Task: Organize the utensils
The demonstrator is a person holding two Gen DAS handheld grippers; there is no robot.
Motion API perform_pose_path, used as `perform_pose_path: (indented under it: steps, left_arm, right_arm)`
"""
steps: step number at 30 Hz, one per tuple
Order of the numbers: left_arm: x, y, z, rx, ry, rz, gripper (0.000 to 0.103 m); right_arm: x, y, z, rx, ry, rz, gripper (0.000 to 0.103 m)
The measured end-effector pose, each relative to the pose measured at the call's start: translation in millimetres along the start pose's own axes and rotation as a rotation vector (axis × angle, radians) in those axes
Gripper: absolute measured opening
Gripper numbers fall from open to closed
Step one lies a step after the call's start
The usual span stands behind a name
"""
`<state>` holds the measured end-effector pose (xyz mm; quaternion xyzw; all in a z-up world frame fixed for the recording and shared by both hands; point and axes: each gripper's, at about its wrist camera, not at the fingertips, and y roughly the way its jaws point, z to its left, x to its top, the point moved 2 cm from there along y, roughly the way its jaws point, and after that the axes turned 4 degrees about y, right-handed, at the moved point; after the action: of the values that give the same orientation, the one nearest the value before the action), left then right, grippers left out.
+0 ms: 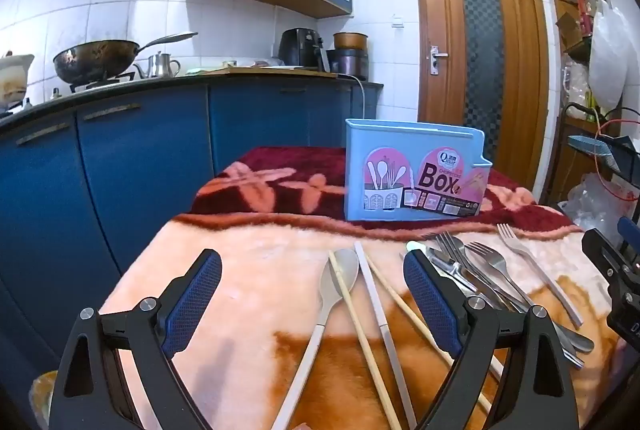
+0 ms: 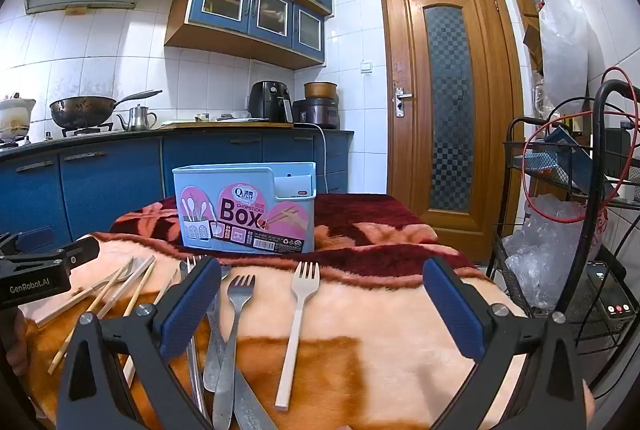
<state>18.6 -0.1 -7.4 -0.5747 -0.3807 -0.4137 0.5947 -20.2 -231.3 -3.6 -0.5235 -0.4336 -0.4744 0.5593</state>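
Note:
A light blue utensil box (image 1: 416, 173) (image 2: 244, 205) stands upright at the back of the blanket-covered table (image 1: 248, 270). My left gripper (image 1: 311, 257) is open above a spoon (image 1: 340, 278) and several chopsticks (image 1: 360, 326), touching none of them. Metal forks and a knife (image 1: 476, 266) lie in a pile just to its right. My right gripper (image 2: 322, 265) is open too, hovering over a white-handled fork (image 2: 298, 318). The metal forks (image 2: 236, 310) sit beside its left finger. The chopsticks (image 2: 120, 286) lie further left.
A blue kitchen counter (image 1: 140, 133) with a wok (image 1: 96, 59) and kettle runs along the left. A wooden door (image 2: 448, 109) stands behind the table. A black wire rack (image 2: 568, 230) with plastic bags and cables crowds the right side.

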Motion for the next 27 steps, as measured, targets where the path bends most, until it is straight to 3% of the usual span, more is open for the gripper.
perform_pose_path:
  steps: [27]
  left_arm:
    - [0.0,-0.1,0.3,0.002,0.000,0.000,0.093]
  right_arm:
    - [-0.2,0.3,0.6,0.000,-0.001,0.003,0.103]
